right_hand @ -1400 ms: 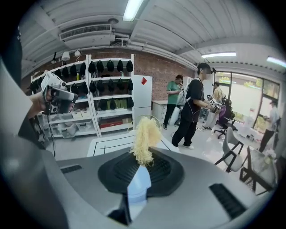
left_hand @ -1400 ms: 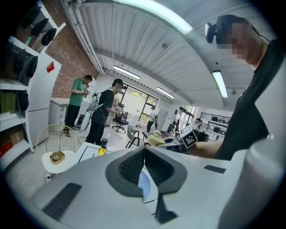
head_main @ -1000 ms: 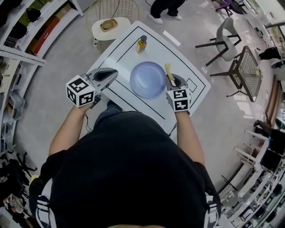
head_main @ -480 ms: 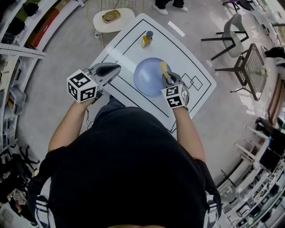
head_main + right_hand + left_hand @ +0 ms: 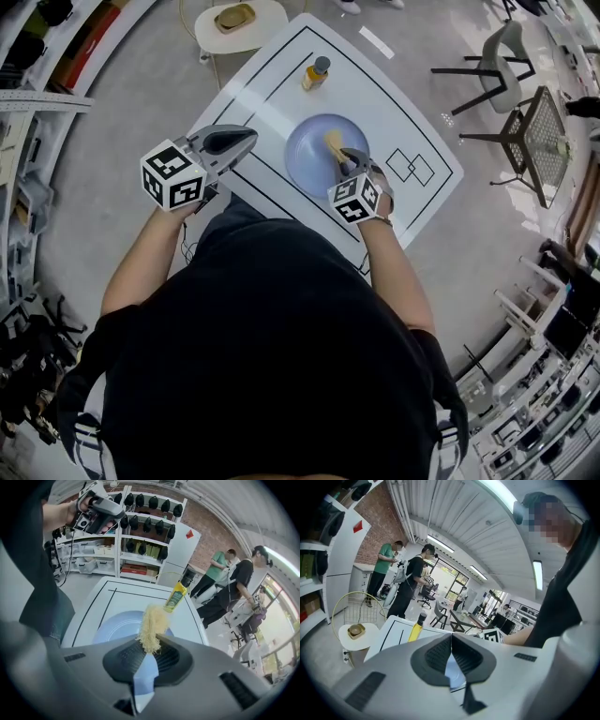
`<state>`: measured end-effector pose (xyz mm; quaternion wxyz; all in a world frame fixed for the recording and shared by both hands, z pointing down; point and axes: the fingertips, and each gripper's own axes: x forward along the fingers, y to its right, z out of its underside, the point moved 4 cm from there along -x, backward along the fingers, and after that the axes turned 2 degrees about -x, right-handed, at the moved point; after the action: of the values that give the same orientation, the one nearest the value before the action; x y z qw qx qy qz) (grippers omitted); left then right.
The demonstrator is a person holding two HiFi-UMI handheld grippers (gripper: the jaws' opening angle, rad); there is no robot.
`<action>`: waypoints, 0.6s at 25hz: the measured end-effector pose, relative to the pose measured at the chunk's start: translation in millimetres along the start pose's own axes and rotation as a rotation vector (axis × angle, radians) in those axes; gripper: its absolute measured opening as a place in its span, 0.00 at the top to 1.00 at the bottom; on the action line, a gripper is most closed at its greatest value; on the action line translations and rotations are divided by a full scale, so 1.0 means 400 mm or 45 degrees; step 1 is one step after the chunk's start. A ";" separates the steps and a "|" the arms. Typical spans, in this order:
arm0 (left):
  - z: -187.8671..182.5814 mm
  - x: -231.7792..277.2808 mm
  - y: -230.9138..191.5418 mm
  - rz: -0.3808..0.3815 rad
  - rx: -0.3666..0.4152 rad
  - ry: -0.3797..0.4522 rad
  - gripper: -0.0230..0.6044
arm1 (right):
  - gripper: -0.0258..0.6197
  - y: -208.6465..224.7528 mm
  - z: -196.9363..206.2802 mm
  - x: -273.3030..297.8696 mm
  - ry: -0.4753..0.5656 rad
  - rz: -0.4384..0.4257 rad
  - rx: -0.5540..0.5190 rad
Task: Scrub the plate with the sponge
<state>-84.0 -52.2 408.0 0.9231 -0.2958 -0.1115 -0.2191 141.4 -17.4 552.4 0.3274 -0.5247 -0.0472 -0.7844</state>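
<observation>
The pale blue plate [image 5: 305, 155] is sitting flat near the middle of the white counter [image 5: 394, 103], inside the black lines that are running across its top. The yellow, stringy sponge [image 5: 333, 143] is hanging over the plate's right half; whether it is touching the plate's surface cannot be told. The right gripper [image 5: 348, 161] is pinching that sponge: in the right gripper view its dark fingers [image 5: 172, 659] are closing on the sponge's [image 5: 152, 626] lower end, and the tuft is sticking out past the tips, with the plate [image 5: 110, 627] showing beyond it.

The left gripper [image 5: 246, 140] is hovering over the left side of the counter, beside the plate and apart from it. In the left gripper view its fingers [image 5: 437, 655] are pressing together at the tips with nothing between them.

A bottle of yellow liquid with a dark cap [image 5: 315, 73] is standing upright on the counter beyond the plate. Off the counter's far left corner, a small round table [image 5: 258, 26] is carrying a shallow bowl [image 5: 234, 17]. Grey chairs [image 5: 502, 52] are standing on the floor to the right. In the left gripper view, people [image 5: 410, 585] are standing in the background.
</observation>
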 end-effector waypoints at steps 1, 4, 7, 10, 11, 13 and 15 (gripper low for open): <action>0.003 0.002 -0.005 0.001 -0.005 -0.005 0.95 | 0.90 -0.008 -0.003 0.011 -0.005 -0.012 -0.016; 0.009 0.011 -0.021 0.008 -0.014 -0.016 0.95 | 0.90 -0.031 -0.009 0.041 -0.022 -0.039 -0.069; 0.015 0.014 -0.035 0.012 -0.027 -0.022 0.95 | 0.90 -0.047 -0.014 0.067 -0.039 -0.056 -0.110; 0.024 0.018 -0.052 0.012 -0.044 -0.032 0.95 | 0.90 -0.061 -0.016 0.093 -0.050 -0.077 -0.132; 0.027 0.021 -0.057 0.016 -0.051 -0.037 0.95 | 0.90 -0.066 -0.016 0.101 -0.053 -0.086 -0.138; 0.034 0.028 -0.065 0.028 -0.066 -0.048 0.95 | 0.90 -0.078 -0.012 0.115 -0.064 -0.107 -0.147; 0.039 0.034 -0.074 0.036 -0.077 -0.061 0.95 | 0.90 -0.093 -0.010 0.126 -0.077 -0.130 -0.161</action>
<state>-87.2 -69.0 439.6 0.9138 -0.3302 -0.1228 -0.2021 105.5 -13.2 603.6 0.2517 -0.5649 -0.0340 -0.7851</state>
